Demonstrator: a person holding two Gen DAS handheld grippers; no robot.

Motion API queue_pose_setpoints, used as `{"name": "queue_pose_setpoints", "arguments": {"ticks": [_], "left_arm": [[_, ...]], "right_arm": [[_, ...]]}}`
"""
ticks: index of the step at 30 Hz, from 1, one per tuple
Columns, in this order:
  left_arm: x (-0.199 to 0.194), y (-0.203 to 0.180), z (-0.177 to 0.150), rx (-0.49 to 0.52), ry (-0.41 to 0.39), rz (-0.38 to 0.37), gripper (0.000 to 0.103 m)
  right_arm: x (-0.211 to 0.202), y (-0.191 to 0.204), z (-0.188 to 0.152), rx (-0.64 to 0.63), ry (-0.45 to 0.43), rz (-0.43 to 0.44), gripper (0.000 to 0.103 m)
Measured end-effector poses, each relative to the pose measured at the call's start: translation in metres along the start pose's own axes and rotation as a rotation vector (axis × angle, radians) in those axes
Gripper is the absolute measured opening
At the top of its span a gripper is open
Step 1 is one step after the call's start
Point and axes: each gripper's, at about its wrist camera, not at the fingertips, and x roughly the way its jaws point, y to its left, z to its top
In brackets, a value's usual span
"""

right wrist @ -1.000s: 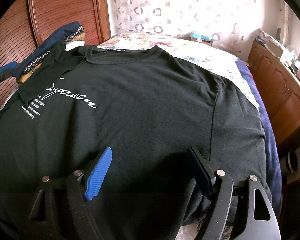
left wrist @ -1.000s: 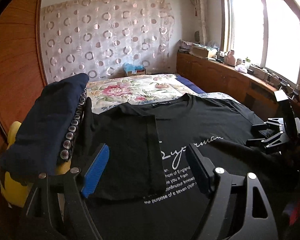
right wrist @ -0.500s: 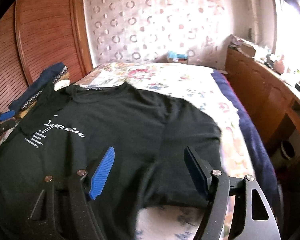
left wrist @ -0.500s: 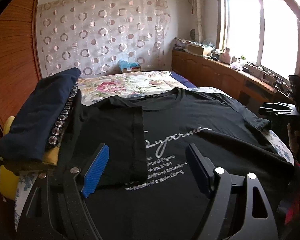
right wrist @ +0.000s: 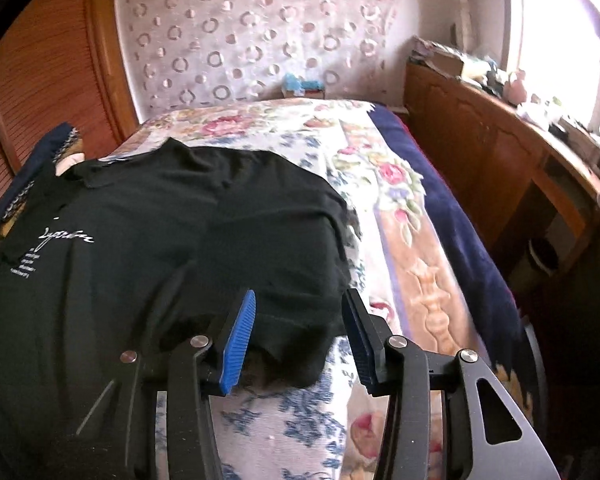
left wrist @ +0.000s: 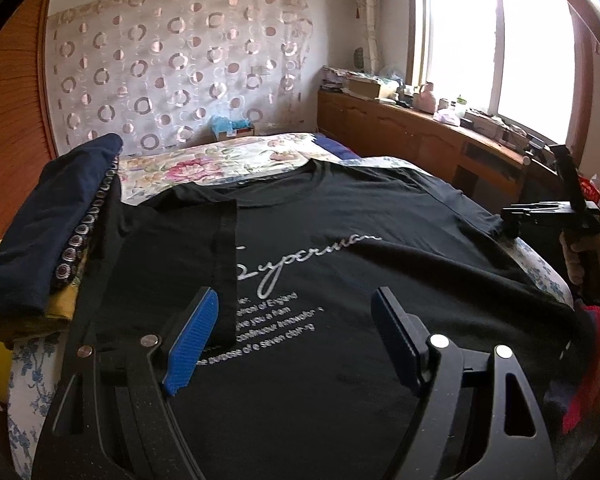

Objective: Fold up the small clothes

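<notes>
A black T-shirt [left wrist: 340, 280] is lying on the bed [right wrist: 400, 240], its script reading roughly "Superman". The left gripper [left wrist: 296, 336] is hovering wide open, holding nothing. The right gripper [right wrist: 300, 336] is closing around the shirt's sleeve hem at the bed's edge.

A home bedroom is showing here: a bed [right wrist: 396, 216] with a floral cover is filling the middle, a circle-patterned curtain [left wrist: 172, 72] is hanging at the far wall, and cluttered wooden cabinets [left wrist: 412, 136] are running under the right-hand window [left wrist: 496, 40].
</notes>
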Motion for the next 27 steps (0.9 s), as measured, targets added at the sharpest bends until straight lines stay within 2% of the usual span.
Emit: {"name": "queue_pose_setpoints", "arguments": {"ticks": [10,14,16,17,18,22,25,27], "left_arm": [[0.004,-0.008,-0.003,0.009,0.021,-0.014,0.080],[0.004,-0.009,-0.002,0.007,0.023,-0.016,0.080],[0.004,-0.009,-0.002,0.007,0.023,-0.016,0.080],[0.004,-0.009,-0.002,0.007,0.023,-0.016,0.080],[0.004,-0.009,-0.003,0.007,0.024,-0.016,0.080],[0.006,-0.009,-0.003,0.007,0.031,-0.013,0.080],[0.005,-0.009,-0.003,0.000,0.030,-0.013,0.080],[0.004,-0.009,-0.003,0.004,0.029,-0.008,0.080]], "right_arm": [[0.014,-0.009,-0.001,0.047,0.060,0.045,0.047],[0.010,-0.013,0.004,0.027,0.055,0.041,0.037],[0.009,-0.012,0.002,0.005,0.049,0.009,0.026],[0.007,-0.011,0.004,-0.009,0.042,-0.003,0.015],[0.009,-0.008,0.005,-0.018,0.037,0.005,0.011],[0.000,0.015,0.019,-0.110,-0.001,-0.014,0.010],[-0.015,0.038,0.041,-0.161,-0.069,0.003,0.010],[-0.023,0.058,0.052,-0.195,-0.104,0.043,0.010]]}}
